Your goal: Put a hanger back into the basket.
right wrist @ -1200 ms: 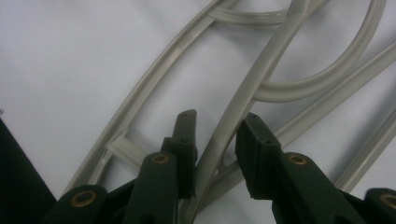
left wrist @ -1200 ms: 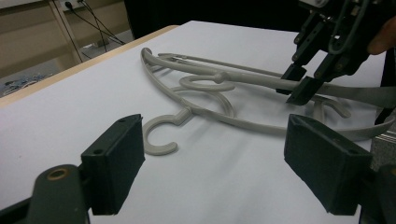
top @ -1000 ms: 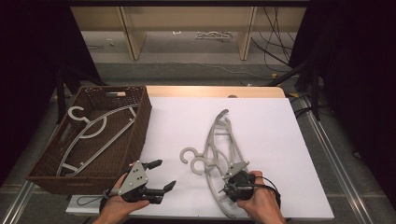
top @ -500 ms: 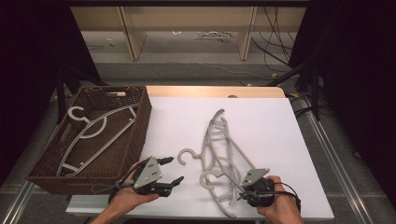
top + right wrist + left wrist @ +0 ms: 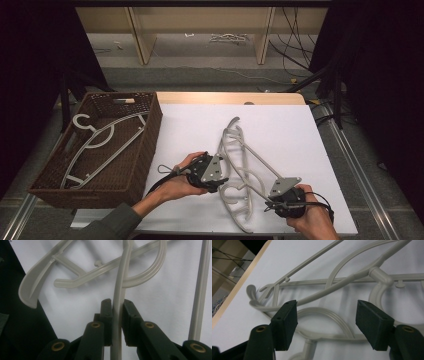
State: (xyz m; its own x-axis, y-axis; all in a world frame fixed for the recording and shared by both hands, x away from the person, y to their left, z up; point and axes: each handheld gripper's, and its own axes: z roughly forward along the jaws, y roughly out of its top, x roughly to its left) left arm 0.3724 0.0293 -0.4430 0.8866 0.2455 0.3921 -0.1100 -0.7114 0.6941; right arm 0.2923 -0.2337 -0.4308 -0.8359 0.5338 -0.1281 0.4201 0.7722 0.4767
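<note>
Right tongs [image 5: 117, 312] clamped on grey hanger arm [image 5: 120, 287]; second hanger [image 5: 140, 270] crossing beneath; white table [image 5: 160, 305] below.

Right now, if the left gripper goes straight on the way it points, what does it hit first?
Probably the hangers: the left gripper is open, and the curved grey arm of the pile lies right between and ahead of its jaws on the white table. How far above the plastic it hovers is unclear.

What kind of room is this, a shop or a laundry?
Neither, more likely a lab or recording studio: black curtains wall in a white table, loose cables trail over the floor behind, and each hand holds a camera-fitted claw over grey plastic hangers.
</note>
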